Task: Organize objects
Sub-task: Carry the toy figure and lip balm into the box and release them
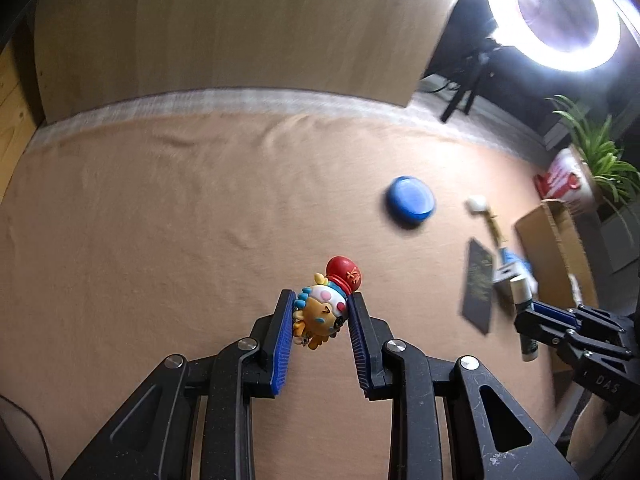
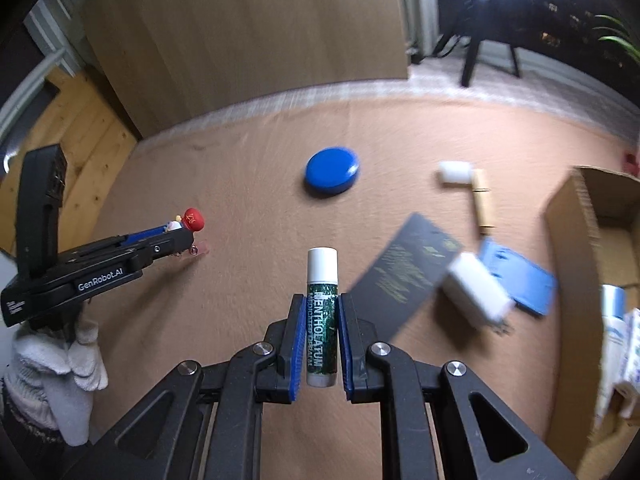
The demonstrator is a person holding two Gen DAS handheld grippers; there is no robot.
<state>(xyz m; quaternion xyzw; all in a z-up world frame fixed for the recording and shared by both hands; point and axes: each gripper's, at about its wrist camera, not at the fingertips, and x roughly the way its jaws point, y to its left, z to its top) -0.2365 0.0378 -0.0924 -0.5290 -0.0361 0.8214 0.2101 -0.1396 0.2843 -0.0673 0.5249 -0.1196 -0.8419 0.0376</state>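
While both of my hands are up over the tabletop [image 2: 240, 152], each one carries one small thing. My left gripper [image 1: 320, 312] has its jaws squeezed on a little toy figure [image 1: 326, 306] with a red hat. The toy sits near the tips, so its hat pokes out past them. My right gripper [image 2: 320, 320] has its jaws pressed tight on a lip balm tube [image 2: 321, 312]. The tube lies along the jaws with its white cap sticking out in front, which I think keeps it from slipping sideways.

On the tan cloth a blue round lid [image 2: 332, 174], a white and tan stick [image 2: 472, 188], a dark card [image 2: 404, 276], a white block [image 2: 476, 294] and a flat blue thing [image 2: 520, 280] lie loose. A cardboard box [image 2: 568, 232] stands open at the right with some things inside. I guess the toy and the tube go in there, since tidy things belong together.
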